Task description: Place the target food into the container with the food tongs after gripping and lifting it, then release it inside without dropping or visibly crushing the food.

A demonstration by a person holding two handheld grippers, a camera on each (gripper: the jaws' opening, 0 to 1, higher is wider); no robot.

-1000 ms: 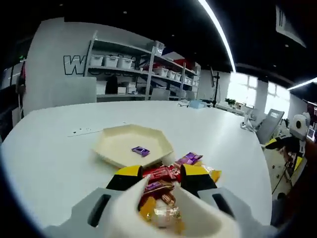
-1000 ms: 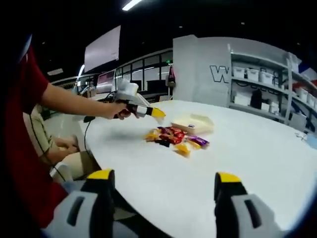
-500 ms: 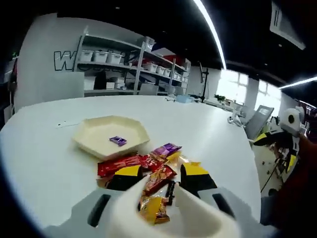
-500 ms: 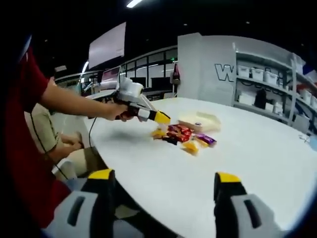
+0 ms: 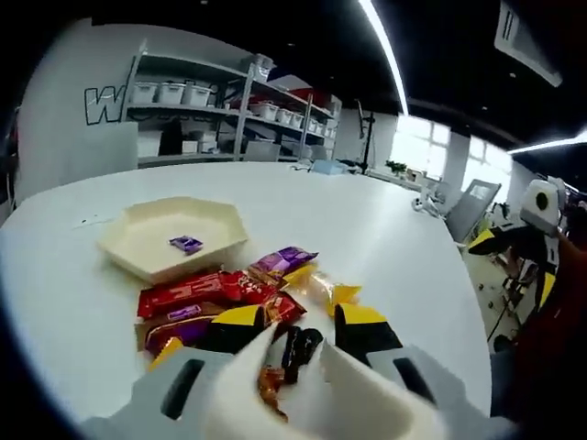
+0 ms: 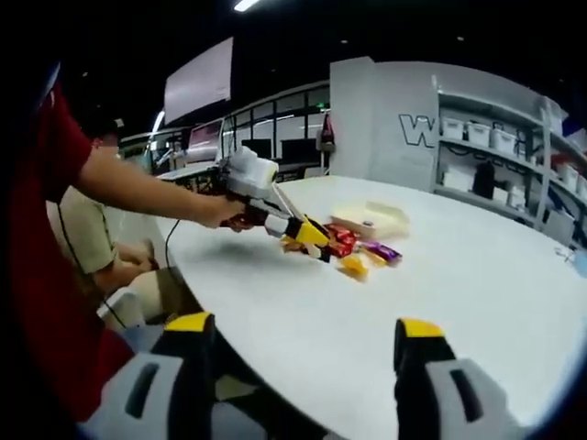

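Observation:
My left gripper (image 5: 301, 323) is shut on white food tongs (image 5: 341, 380), whose two arms reach forward between the yellow-tipped jaws. A dark wrapped candy (image 5: 295, 345) lies between the tong arms; whether they pinch it I cannot tell. It belongs to a pile of red (image 5: 191, 291), purple (image 5: 281, 261) and yellow (image 5: 327, 290) wrapped candies. Behind the pile a cream hexagonal tray (image 5: 128, 259) holds one small purple candy (image 5: 186, 244). The right gripper view shows a hand holding the left gripper (image 6: 310, 233) low over the candy pile (image 6: 359, 254), beside the tray (image 6: 374, 223). My right gripper (image 6: 303, 323) is open, holding nothing.
Everything rests on a large white round table (image 5: 385, 229), whose near edge (image 6: 275, 403) runs below my right gripper. Shelves with white bins (image 5: 197, 96) stand behind it. A seated person (image 6: 87, 247) is at the table's left side, and chairs (image 5: 477, 206) stand to the right.
The left gripper with the tongs has dropped and pushed forward into the candy pile; a dark candy now lies between the tong arms. The right gripper has stayed put.

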